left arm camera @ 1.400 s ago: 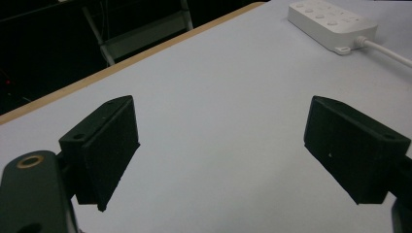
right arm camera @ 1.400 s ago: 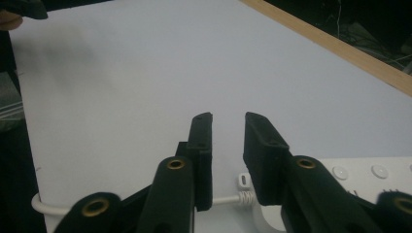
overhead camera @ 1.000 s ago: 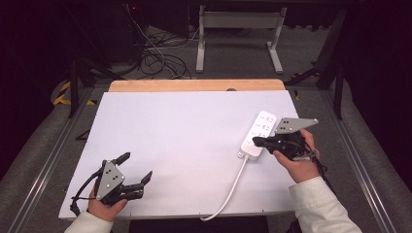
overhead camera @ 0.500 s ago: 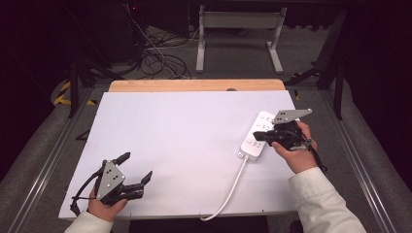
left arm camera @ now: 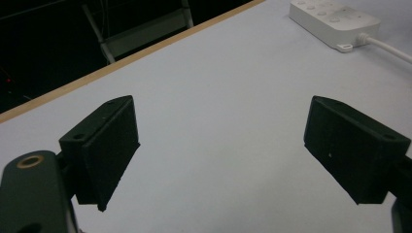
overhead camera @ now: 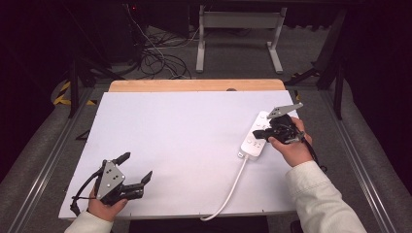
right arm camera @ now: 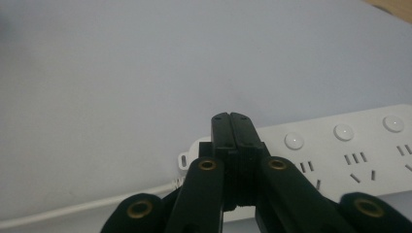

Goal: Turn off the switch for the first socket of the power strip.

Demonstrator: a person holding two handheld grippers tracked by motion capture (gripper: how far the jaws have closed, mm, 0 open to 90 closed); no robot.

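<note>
Across the white worktop (overhead camera: 184, 145), a white power strip (overhead camera: 256, 136) lies toward 3 o'clock, its cord (overhead camera: 228, 191) trailing to the 6 o'clock edge. At 3 o'clock the right gripper (overhead camera: 262, 133) hovers over the strip's cord end, jaws pressed together on nothing. At 7 o'clock the left gripper (overhead camera: 133, 167) sits with jaws spread wide.

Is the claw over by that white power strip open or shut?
Shut. The right claw has its two black jaws pressed flat together with nothing between them, poised over the power strip near its cord end.
</note>
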